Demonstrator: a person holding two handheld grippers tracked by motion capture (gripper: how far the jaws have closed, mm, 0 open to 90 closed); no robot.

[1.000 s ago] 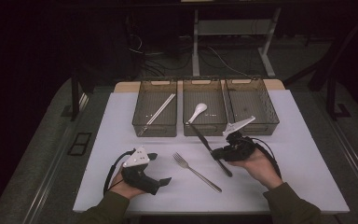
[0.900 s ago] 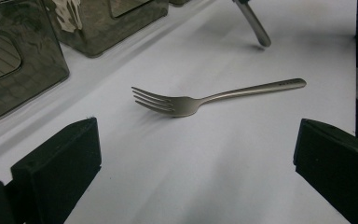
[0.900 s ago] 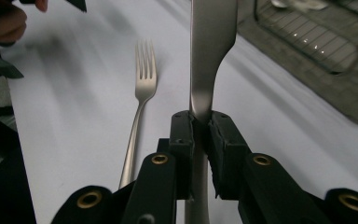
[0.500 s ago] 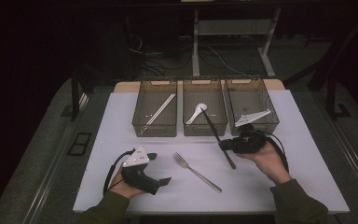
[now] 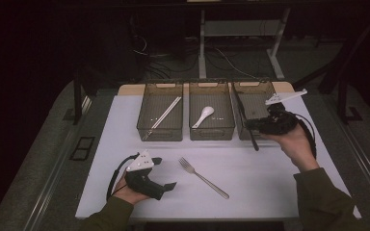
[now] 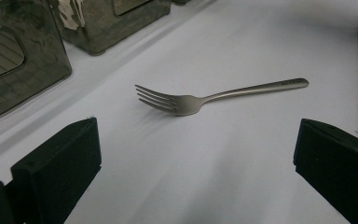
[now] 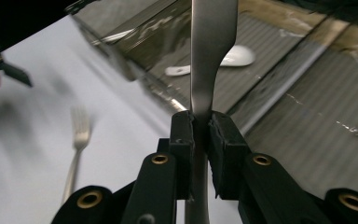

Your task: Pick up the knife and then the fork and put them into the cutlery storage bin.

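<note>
Right gripper (image 5: 250, 126) carrying a knife (image 5: 244, 118) over the right-hand bin (image 5: 253, 91)

Its jaws are pinching the knife's handle tight, and the dark blade is slanting across that bin's near-left corner, clear of the table (image 5: 270, 183). The left gripper (image 6: 196, 154) is sitting low with its jaws spread wide, the fork (image 6: 205, 97) lying on the white tabletop just ahead of them, untouched
</note>
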